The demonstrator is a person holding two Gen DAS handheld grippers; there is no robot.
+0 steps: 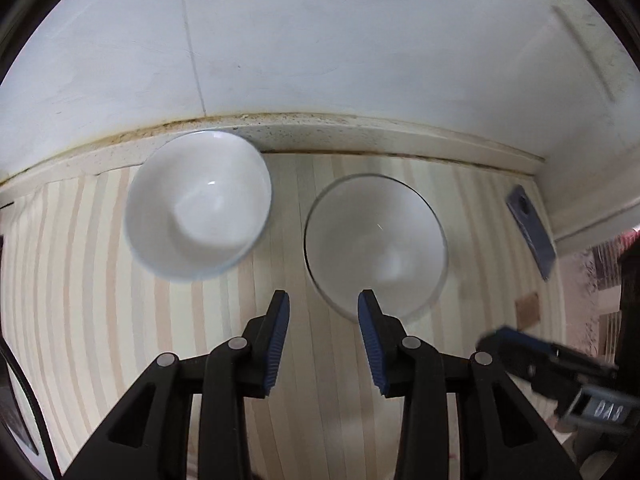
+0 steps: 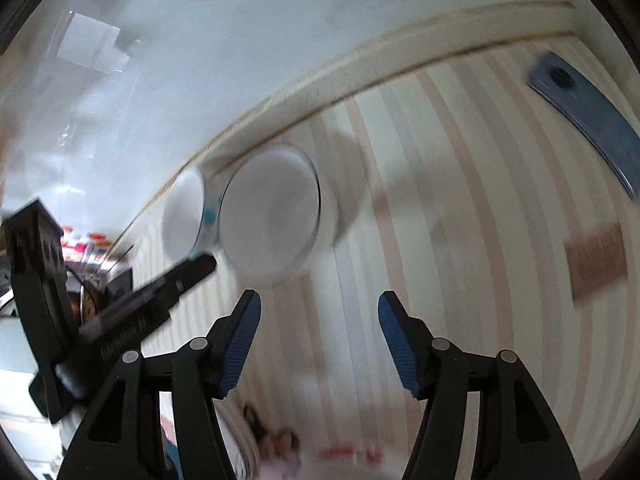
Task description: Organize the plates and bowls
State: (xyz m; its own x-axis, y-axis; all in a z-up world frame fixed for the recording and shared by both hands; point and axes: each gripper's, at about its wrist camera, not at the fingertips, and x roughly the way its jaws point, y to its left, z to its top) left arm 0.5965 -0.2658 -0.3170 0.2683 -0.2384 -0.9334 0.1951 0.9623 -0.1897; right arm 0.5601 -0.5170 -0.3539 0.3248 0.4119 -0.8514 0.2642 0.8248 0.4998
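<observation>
Two white bowls stand side by side on the striped mat. In the left wrist view the left bowl [image 1: 200, 206] sits near the back ledge and the right bowl [image 1: 376, 244] lies just beyond my left gripper [image 1: 323, 300], which is open and holds nothing. The right gripper [image 1: 516, 344] shows at the lower right of that view. In the right wrist view both bowls are blurred: the nearer bowl [image 2: 272, 212] and the farther bowl [image 2: 182, 216] behind it. My right gripper [image 2: 319, 300] is open and empty, short of the nearer bowl. The left gripper [image 2: 192, 270] reaches in from the left.
A striped mat [image 1: 100, 280] covers the counter, bounded behind by a speckled ledge [image 1: 360, 132] and white wall. A blue-grey flat piece [image 1: 530, 232] lies at the right, also seen as the blue-grey piece [image 2: 588, 108]. A brown card [image 2: 596, 256] lies on the mat.
</observation>
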